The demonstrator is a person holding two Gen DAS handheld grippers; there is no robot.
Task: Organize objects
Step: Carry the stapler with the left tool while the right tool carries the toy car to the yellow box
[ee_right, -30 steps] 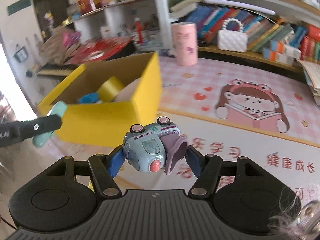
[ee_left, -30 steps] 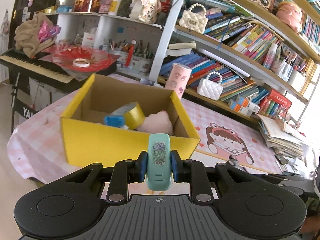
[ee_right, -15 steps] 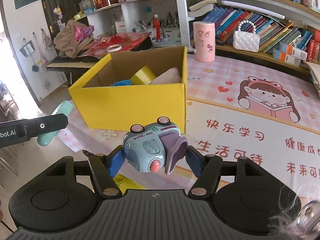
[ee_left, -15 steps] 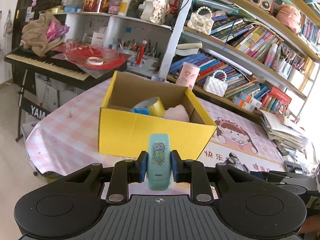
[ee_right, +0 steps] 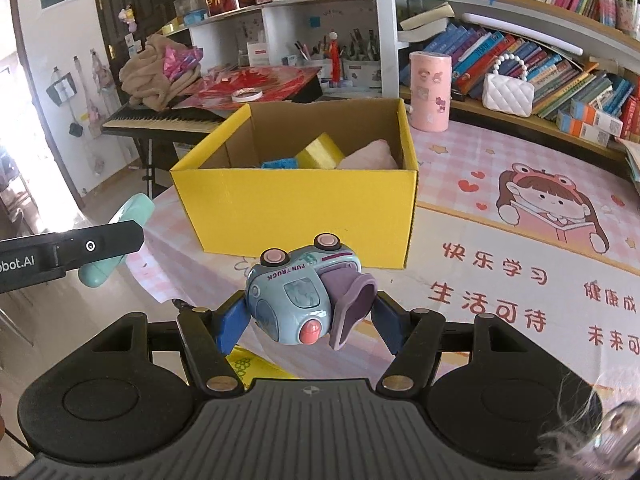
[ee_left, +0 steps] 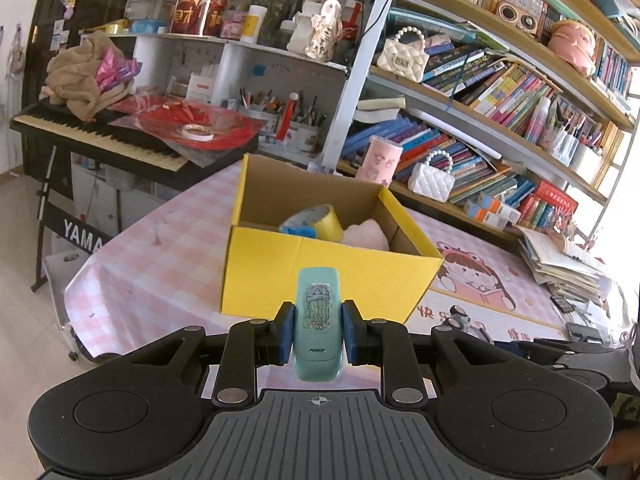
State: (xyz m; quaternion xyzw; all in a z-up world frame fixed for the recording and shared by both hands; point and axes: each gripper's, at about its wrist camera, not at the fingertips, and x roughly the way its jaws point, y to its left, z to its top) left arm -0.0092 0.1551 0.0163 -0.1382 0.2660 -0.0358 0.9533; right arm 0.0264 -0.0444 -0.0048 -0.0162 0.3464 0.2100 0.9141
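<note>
My left gripper [ee_left: 316, 334] is shut on a mint-green stapler [ee_left: 317, 320] with a jellyfish sticker, held upright in front of the yellow cardboard box [ee_left: 320, 276]. In the right wrist view that stapler [ee_right: 132, 212] and its gripper finger [ee_right: 72, 248] show at the left edge. My right gripper [ee_right: 310, 318] is shut on a light-blue toy truck [ee_right: 296, 292] with a purple scoop, just short of the box [ee_right: 300, 208]. Inside the box lie a yellow tape roll [ee_right: 320, 152], a blue item [ee_right: 280, 164] and a pink soft thing [ee_right: 370, 156].
The box stands on a pink checked tablecloth [ee_right: 520, 280] with a cartoon girl print. A pink cylinder [ee_right: 430, 92] and a white quilted bag [ee_right: 508, 90] stand behind it. A keyboard piano [ee_left: 100, 136] and loaded bookshelves [ee_left: 500, 92] line the back. Stacked papers [ee_left: 568, 264] lie at right.
Both grippers have drawn back from the box with their loads still gripped; the box looks smaller and farther away in both views. More of the table edge and floor shows.
</note>
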